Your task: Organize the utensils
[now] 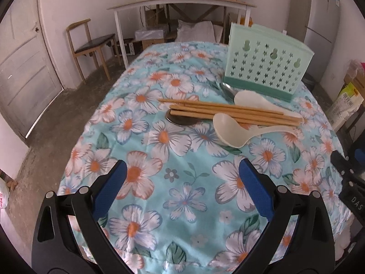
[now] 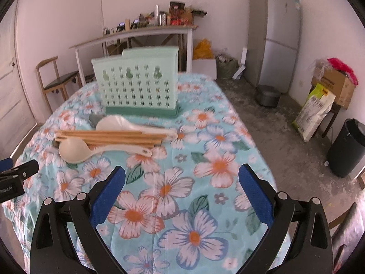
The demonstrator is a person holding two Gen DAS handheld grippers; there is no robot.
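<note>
We hold both tools, left [image 1: 182,182] and right [image 2: 182,182], apart over tabletop [image 1: 173,196]; chopsticks [image 1: 228,111], spoons [image 1: 230,132] near rack [image 1: 264,68].

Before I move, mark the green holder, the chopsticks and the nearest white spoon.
green holder [image 1: 262,68], left wrist view, perforated front wall.
chopsticks [image 1: 228,111], left wrist view, middle of the bundle.
nearest white spoon [image 1: 230,130], left wrist view, bowl.
</note>
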